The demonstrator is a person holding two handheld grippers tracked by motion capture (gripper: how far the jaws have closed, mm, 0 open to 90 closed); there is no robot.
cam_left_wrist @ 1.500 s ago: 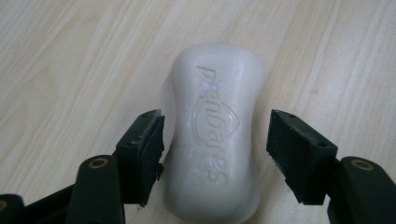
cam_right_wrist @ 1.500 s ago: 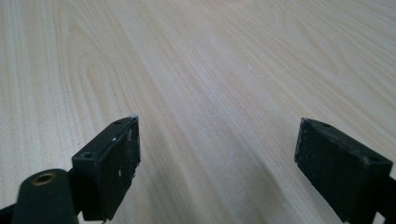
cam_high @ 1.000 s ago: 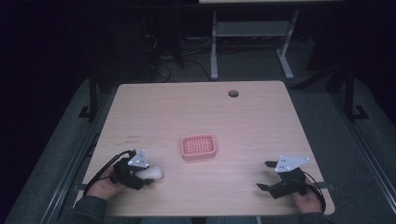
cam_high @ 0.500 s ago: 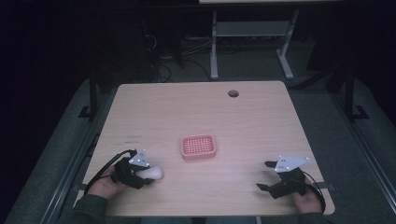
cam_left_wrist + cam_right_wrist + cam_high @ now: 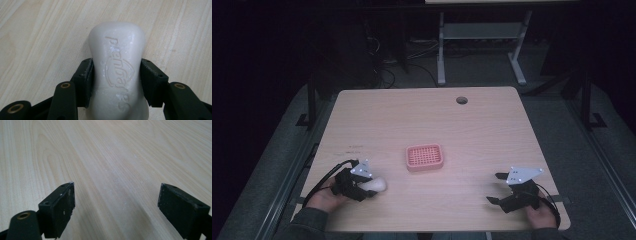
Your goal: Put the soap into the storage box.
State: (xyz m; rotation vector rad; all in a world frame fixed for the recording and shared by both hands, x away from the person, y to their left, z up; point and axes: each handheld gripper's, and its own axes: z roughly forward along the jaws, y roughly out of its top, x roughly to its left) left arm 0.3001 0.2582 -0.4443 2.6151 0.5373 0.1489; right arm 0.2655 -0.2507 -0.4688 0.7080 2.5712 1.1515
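a white bar of soap [image 5: 117,72] sits between the two black jaws of the left gripper [image 5: 116,82]. the jaws press on both of its sides and hold it tight. the soap has raised letters on its top. its far end sticks out past the jaws, over the wood.

from the high view, the bar of soap [image 5: 376,185] is near the front left part of the table [image 5: 422,120]. the left gripper [image 5: 368,188] holds it there, low over the wood, and i cannot tell if the soap touches the table. a hand [image 5: 323,199] holds that gripper from behind, and a black cable loops back from it.

a small pink dish [image 5: 424,157] with a grid of little holes lies near the middle of the table, a bit up and to the right of the soap. they do not touch.

the right gripper [image 5: 497,188] is near the front right corner, well apart from the dish. its jaws are spread wide with nothing in them. in the right gripper view, bare wood lies between the two jaws of the right gripper [image 5: 117,207].

a round hole [image 5: 461,100] is in the table near its far edge.
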